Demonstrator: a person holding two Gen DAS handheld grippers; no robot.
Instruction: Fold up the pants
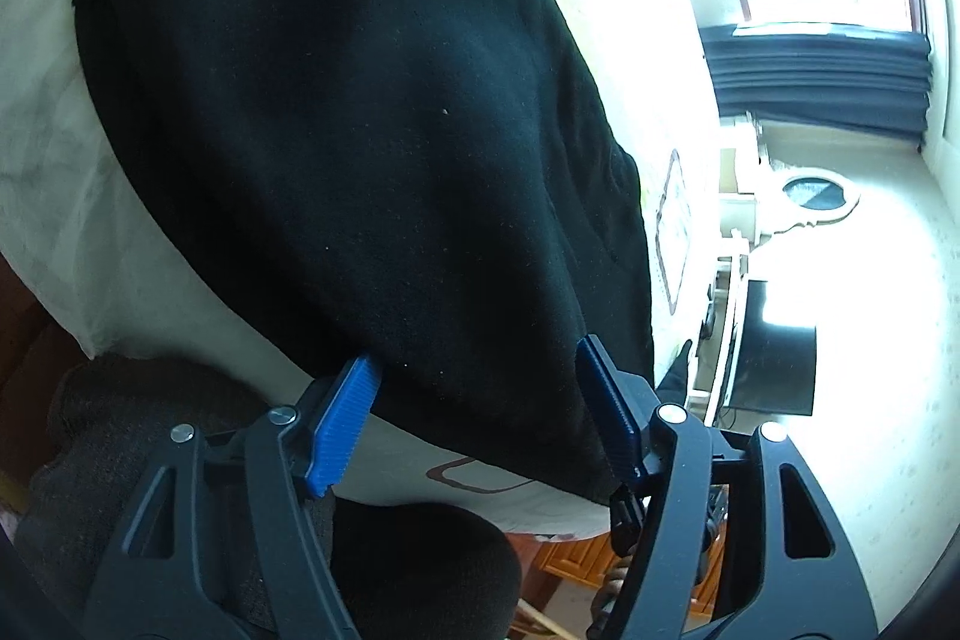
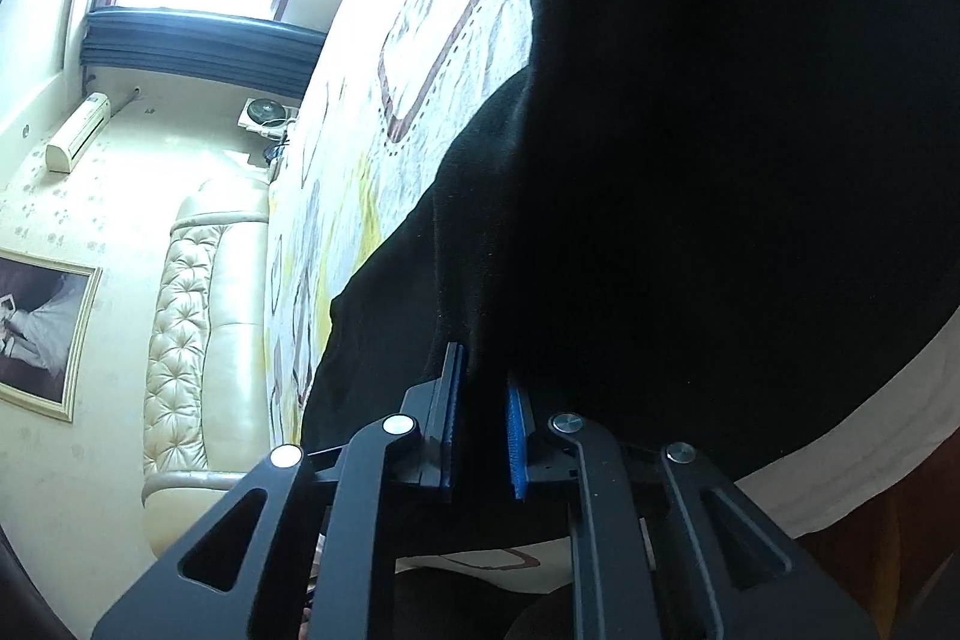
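Black pants (image 1: 360, 130) lie spread on the bed (image 2: 420, 58), right hand-held gripper (image 2: 485, 388) pinched on their near edge, left hand-held gripper (image 1: 474, 370) spread apart astride it, probably readying a fold.

Black pants (image 1: 360, 130), brown-outlined cream bedspread (image 2: 420, 70)

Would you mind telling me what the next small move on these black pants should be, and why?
Probably close the left gripper on the near edge of the pants. Its fingers stand wide with the black cloth between them and unpinched, while the right gripper looks clamped on a fold of the same edge. With both ends held, the edge could be lifted off the bed.
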